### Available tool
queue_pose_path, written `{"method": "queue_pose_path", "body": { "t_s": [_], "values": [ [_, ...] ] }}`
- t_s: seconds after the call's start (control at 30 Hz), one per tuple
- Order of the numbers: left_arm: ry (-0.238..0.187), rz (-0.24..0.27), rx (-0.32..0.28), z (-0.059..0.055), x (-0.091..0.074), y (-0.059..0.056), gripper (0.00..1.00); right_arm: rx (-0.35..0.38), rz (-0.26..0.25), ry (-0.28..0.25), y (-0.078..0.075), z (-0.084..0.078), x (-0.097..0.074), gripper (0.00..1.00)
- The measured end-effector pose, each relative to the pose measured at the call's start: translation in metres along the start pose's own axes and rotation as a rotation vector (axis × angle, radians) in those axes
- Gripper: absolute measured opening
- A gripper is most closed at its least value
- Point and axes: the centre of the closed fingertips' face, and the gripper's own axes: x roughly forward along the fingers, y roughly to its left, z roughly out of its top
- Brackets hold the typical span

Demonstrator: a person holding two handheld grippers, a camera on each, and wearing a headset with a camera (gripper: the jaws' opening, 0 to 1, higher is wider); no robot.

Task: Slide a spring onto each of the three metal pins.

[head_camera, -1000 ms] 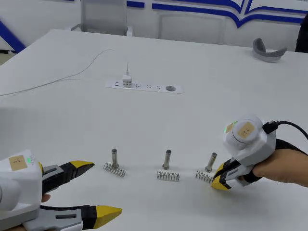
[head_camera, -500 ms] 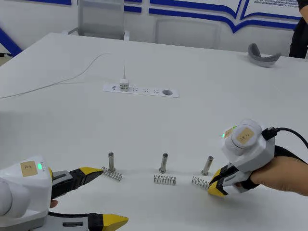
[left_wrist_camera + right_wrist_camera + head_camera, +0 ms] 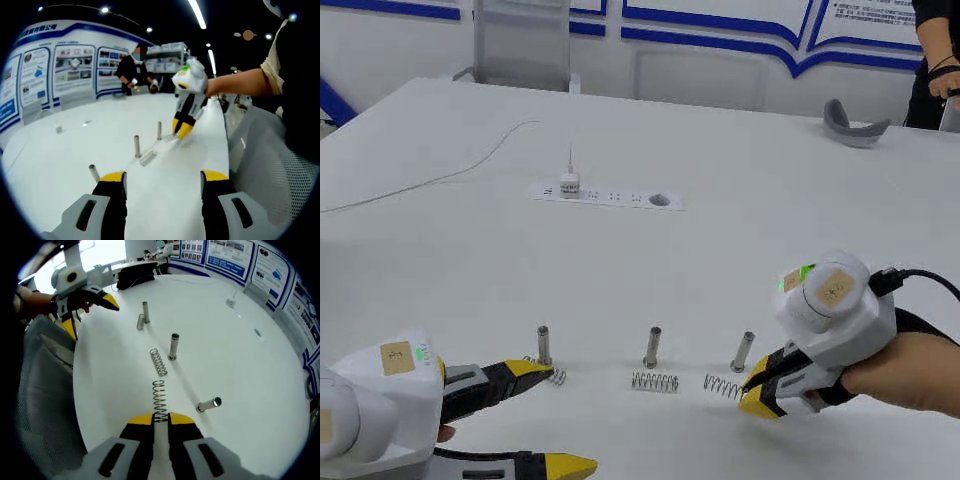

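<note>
right gripper (image 3: 160,416): jaws pinched on end of right spring (image 3: 159,399), a thin wire coil
left gripper (image 3: 164,176): jaws wide apart, empty
pins (image 3: 543,345) (image 3: 651,347) (image 3: 743,351): upright, bare steel

Left spring (image 3: 557,376) seems partly hidden behind left gripper (image 3: 572,417).

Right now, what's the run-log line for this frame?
right gripper: shut on right spring | left gripper: open, beside left pin | mounted: none

Metal pins (image 3: 651,346) and springs (image 3: 654,381) (dull sheen) on smooth matt table (image 3: 720,260).
</note>
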Motion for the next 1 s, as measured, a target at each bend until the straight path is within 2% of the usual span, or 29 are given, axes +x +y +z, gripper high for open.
{"method": "queue_pose_path", "body": {
  "t_s": [0.5, 1.0],
  "values": [
    [-0.011, -0.063, 0.042, 0.011, 0.02, -0.013, 0.51, -0.107, 0.031, -0.021, 0.021, 0.022, -0.005, 0.11],
    [0.023, -0.12, 0.087, 0.011, 0.044, -0.019, 0.45, -0.203, 0.072, -0.039, 0.039, 0.039, -0.005, 0.11]
  ]
}}
